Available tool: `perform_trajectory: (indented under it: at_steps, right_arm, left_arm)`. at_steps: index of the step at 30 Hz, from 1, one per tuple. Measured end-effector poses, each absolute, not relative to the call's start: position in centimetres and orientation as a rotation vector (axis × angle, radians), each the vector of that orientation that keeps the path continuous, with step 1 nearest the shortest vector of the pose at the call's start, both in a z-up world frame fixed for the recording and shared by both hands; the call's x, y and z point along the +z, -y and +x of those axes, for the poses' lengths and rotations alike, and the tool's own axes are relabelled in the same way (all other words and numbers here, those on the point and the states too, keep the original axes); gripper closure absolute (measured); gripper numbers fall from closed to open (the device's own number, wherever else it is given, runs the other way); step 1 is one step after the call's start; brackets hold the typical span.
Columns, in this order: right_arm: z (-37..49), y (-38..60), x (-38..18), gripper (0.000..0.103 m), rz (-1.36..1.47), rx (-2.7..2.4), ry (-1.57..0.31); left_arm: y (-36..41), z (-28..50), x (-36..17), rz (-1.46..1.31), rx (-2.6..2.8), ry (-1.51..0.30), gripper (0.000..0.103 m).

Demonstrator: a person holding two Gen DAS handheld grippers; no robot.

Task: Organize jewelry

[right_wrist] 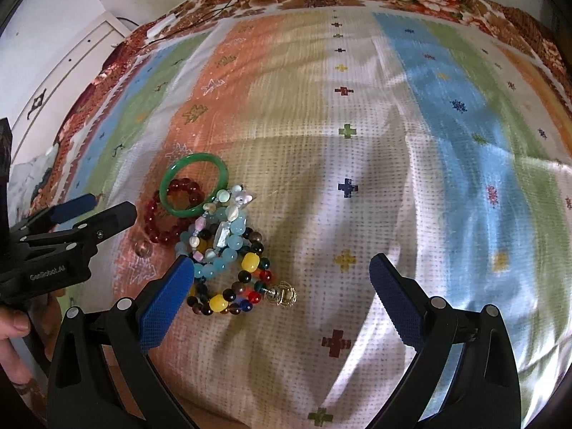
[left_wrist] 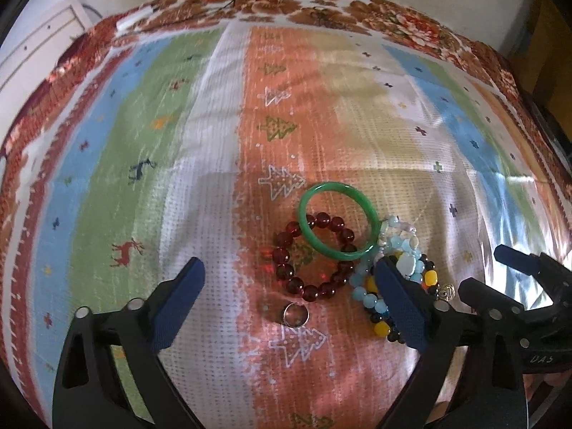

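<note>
A heap of jewelry lies on the striped cloth (left_wrist: 143,143). A green bangle (left_wrist: 343,254) overlaps a dark red bead bracelet (left_wrist: 286,271), and a small silver ring (left_wrist: 296,316) lies just in front of them. My left gripper (left_wrist: 289,286) hangs open above the red bracelet and the ring. Its right finger covers part of the light blue beads (left_wrist: 364,298). My right gripper (right_wrist: 282,286) is open too, with a multicolour bead bracelet (right_wrist: 250,262) and a gold pendant (right_wrist: 283,295) between its fingers. The green bangle (right_wrist: 168,196), red bracelet (right_wrist: 157,223) and a shell bracelet (right_wrist: 228,211) lie to its left.
A floral sheet (left_wrist: 321,3) borders the cloth at the far side, with thin cables (right_wrist: 200,21) on it. A white cabinet (right_wrist: 64,82) stands to the left. A hand (right_wrist: 14,325) holds the left gripper (right_wrist: 96,211). The right gripper (left_wrist: 497,279) is close beside the left one.
</note>
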State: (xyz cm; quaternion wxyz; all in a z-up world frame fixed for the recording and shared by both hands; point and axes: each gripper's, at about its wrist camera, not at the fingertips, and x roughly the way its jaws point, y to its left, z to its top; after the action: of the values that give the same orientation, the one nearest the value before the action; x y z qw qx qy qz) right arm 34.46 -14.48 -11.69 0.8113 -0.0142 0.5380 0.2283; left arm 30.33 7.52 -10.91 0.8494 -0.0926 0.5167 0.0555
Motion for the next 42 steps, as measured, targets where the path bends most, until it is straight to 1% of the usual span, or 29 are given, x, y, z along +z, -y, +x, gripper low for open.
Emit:
perform_trajectory:
  at_steps: [6,13,17,19,20,21,23,26,28,30,32,34,35,36,38,40,42]
  right_arm:
    - [35.4,14.3,-12.3,0.004,0.007,0.484,-1.171]
    - [36.6,13.1,-12.8,0.004,0.029,0.496,-1.184]
    - [37.4,12.6,-13.2,0.004,0.045,0.493,-1.194]
    - [37.7,12.3,-13.5,0.004,0.049,0.494,-1.202]
    - [37.7,12.2,-13.6,0.004,0.048,0.495,-1.203]
    - [37.8,12.0,-13.6,0.006,0.048,0.496,-1.202]
    - [38.0,11.7,-13.9,0.013,0.049,0.498,-1.207]
    - [38.3,11.5,-14.2,0.014,0.048,0.492,-1.212]
    - [38.4,11.4,-14.3,0.016,0.043,0.484,-1.209]
    - [38.5,11.5,-14.3,0.027,0.045,0.479,-1.204]
    - [38.7,11.6,-14.2,0.033,0.052,0.469,-1.199]
    - [38.9,11.7,-14.3,0.036,0.059,0.462,-1.203]
    - [39.0,11.8,-14.3,0.04,0.059,0.459,-1.201]
    - [39.0,11.7,-14.3,0.046,0.056,0.459,-1.2]
    - [39.0,11.6,-14.3,0.052,0.059,0.466,-1.199]
    - [39.1,11.4,-14.5,0.054,0.059,0.476,-1.203]
    - [39.1,11.2,-14.6,0.06,0.053,0.482,-1.203]
  left_arm:
    - [-7.8,31.0,-11.8,-0.201,0.117,-1.111,0.02]
    - [-8.0,32.1,-12.3,-0.214,0.104,-1.112,0.025]
    - [-8.3,32.9,-12.8,-0.227,0.104,-1.124,0.03]
    - [-8.6,33.3,-13.3,-0.236,0.118,-1.134,0.034]
    - [-8.7,33.4,-13.5,-0.243,0.117,-1.138,0.038]
    - [-8.8,33.6,-13.6,-0.25,0.111,-1.143,0.041]
    - [-8.9,33.7,-13.8,-0.259,0.101,-1.148,0.044]
    - [-8.6,34.1,-14.0,-0.252,0.08,-1.149,0.046]
    - [-8.6,34.3,-14.1,-0.25,0.077,-1.149,0.046]
    - [-8.7,34.5,-14.3,-0.256,0.073,-1.153,0.052]
    - [-8.8,34.8,-14.4,-0.261,0.076,-1.157,0.055]
    - [-9.0,35.0,-14.5,-0.262,0.075,-1.153,0.058]
    - [-9.0,35.0,-14.5,-0.262,0.073,-1.152,0.061]
    - [-9.1,35.1,-14.6,-0.264,0.068,-1.151,0.063]
    - [-9.1,35.2,-14.6,-0.268,0.061,-1.148,0.065]
    - [-9.1,35.4,-14.7,-0.267,0.057,-1.147,0.068]
    - [-8.8,35.6,-14.7,-0.26,0.046,-1.148,0.072]
